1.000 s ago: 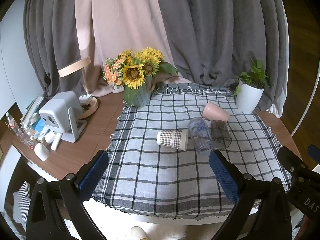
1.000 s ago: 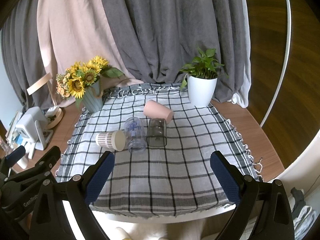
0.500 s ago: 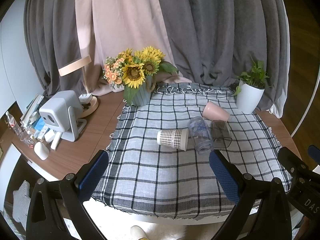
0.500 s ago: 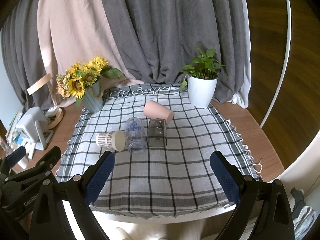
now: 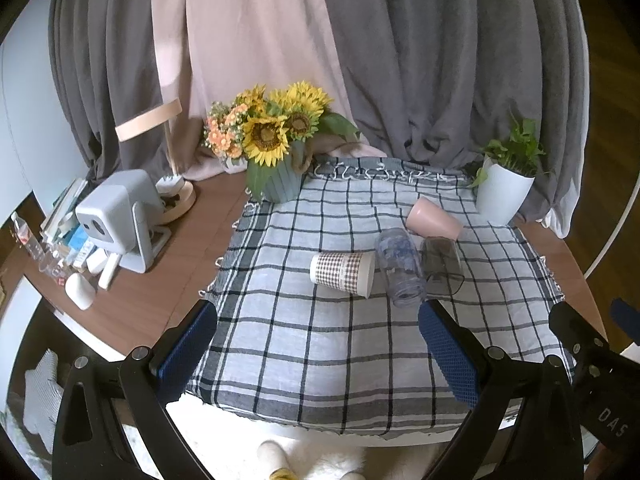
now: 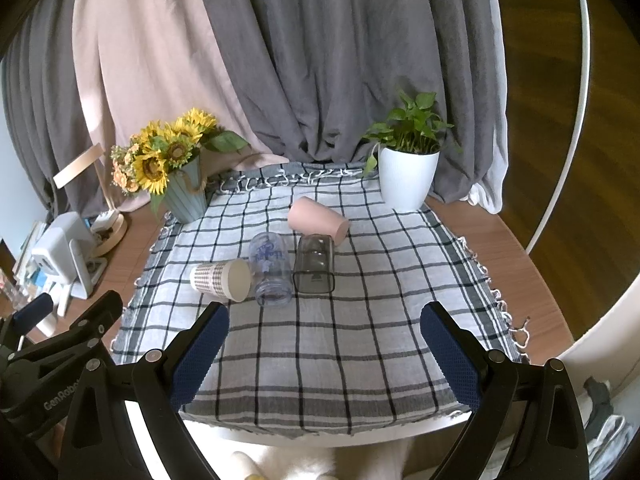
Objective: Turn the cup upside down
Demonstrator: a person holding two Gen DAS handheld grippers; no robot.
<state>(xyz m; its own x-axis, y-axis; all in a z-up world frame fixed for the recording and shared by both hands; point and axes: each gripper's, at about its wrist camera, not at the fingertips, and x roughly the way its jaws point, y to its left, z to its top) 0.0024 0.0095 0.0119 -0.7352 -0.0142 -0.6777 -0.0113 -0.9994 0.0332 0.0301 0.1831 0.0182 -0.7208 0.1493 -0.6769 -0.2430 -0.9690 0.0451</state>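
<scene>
Several cups lie on their sides on a checked cloth [image 5: 320, 344] [image 6: 360, 340]: a checked paper cup [image 5: 342, 273] [image 6: 220, 280], a clear cup with blue print [image 5: 400, 266] [image 6: 271, 268], a smoky clear cup [image 5: 442, 266] [image 6: 315, 264] and a pink cup [image 5: 434, 223] [image 6: 318, 221]. My left gripper [image 5: 318, 344] is open and empty, held above the cloth's front edge, short of the cups. My right gripper [image 6: 324, 340] is open and empty, also near the front edge.
A sunflower vase [image 5: 276, 144] [image 6: 176, 168] stands at the cloth's back left and a white plant pot [image 5: 506, 188] [image 6: 408, 172] at the back right. A white device [image 5: 120, 216], books and small items crowd the table's left side. Curtains hang behind.
</scene>
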